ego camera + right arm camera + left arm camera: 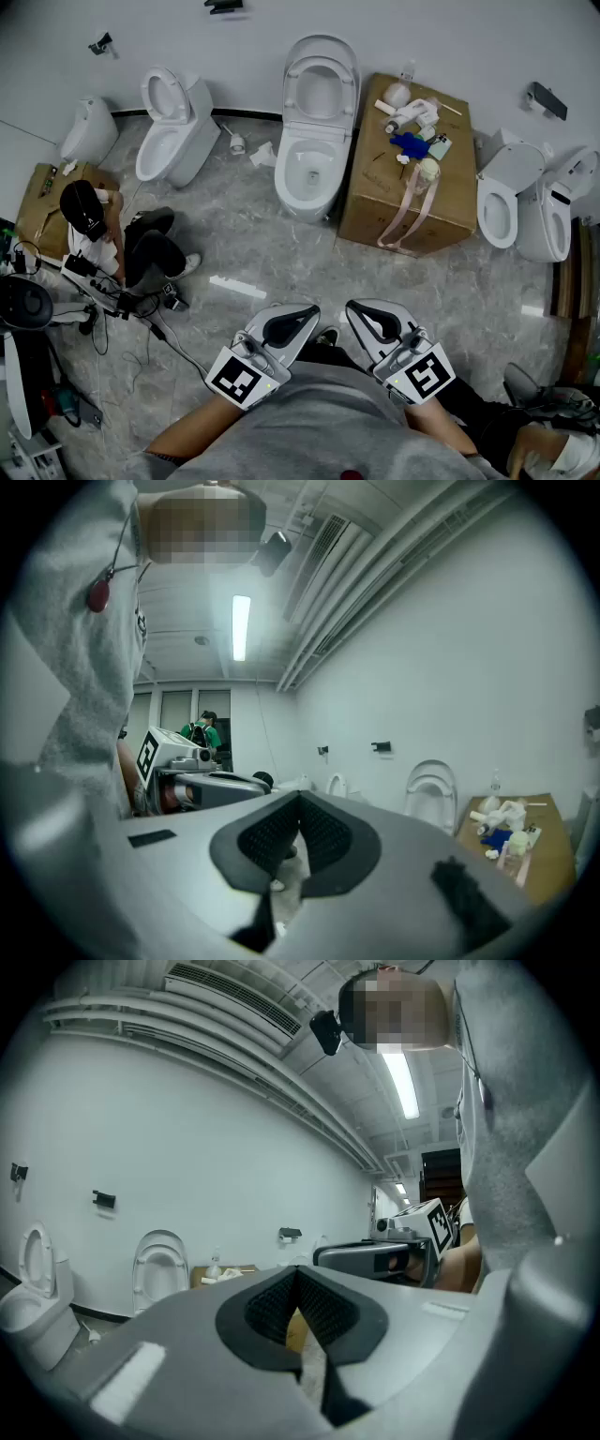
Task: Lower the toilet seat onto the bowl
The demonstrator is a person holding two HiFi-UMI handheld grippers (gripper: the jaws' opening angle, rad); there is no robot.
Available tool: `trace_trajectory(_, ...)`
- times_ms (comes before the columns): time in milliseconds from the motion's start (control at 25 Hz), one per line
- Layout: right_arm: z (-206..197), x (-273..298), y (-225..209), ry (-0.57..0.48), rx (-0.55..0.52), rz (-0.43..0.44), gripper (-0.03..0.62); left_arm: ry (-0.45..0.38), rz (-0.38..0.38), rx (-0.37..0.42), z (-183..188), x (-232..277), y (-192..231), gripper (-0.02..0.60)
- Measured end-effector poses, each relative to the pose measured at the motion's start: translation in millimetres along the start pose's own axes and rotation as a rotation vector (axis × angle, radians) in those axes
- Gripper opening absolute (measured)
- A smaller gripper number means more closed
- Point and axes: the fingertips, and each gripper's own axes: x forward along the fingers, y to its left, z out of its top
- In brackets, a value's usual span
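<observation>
Left gripper (302, 317) and right gripper (364, 313) sit low by the person's chest in head view. Each has its jaws pressed together w/ nothing btwn them. Across the floor the toilet seat (320, 86) stands upright against the wall above its bowl (308, 174), well apart from both grippers. A cardboard box (375, 202) sits just beside the bowl. Only head view shows a seated person (141, 248) on the floor at left. Only right gripper view shows someone in a green top (202, 731), far back. Left gripper view shows a ceiling vent (234, 997).
</observation>
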Motion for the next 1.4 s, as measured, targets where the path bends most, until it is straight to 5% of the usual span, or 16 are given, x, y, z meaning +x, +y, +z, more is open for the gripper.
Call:
trace_trajectory(840, 8.2, 7.2, -10.1, -0.032, -0.014, 0.009, 0.015, -0.012, 0.048, 0.024, 16.5, 2.3, 15.4, 0.006)
trace_trajectory(1400, 29.1, 92.5, -54.9, -0.002, -0.035, -0.03, 0.015, -0.034, -0.007, 0.044, 39.8, 21.2, 110.9, 0.006)
